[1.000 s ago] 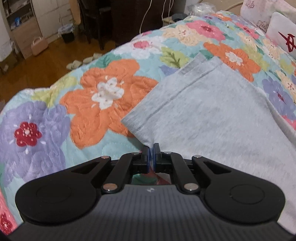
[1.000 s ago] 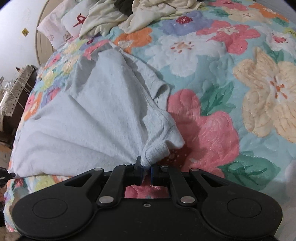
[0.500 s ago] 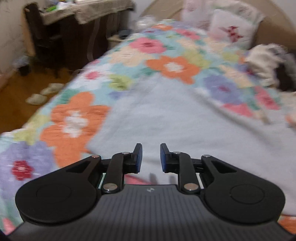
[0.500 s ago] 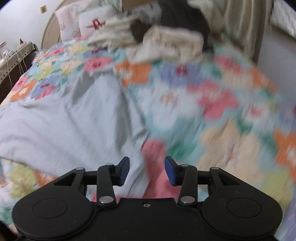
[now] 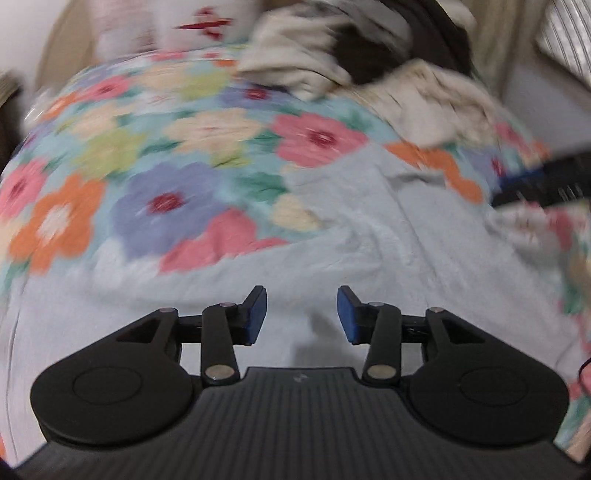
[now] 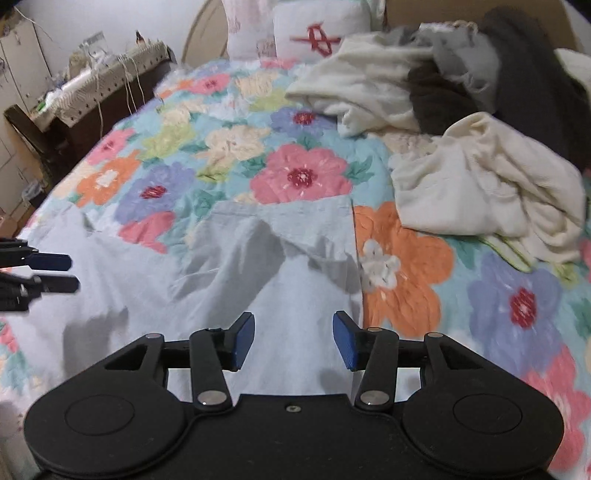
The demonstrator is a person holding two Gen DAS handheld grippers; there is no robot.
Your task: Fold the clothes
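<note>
Hovering both grippers over the pale grey garment spread on the floral bed, I have the left gripper and right gripper released, fingers apart and empty. I judge a fold is in hand; any next grasp needs a hem edge. Crumpled cream clothes crowd the bed's far right corner.

bed: floral quilt | grey garment spread flat | heaped clothes | 2 pillows
</note>
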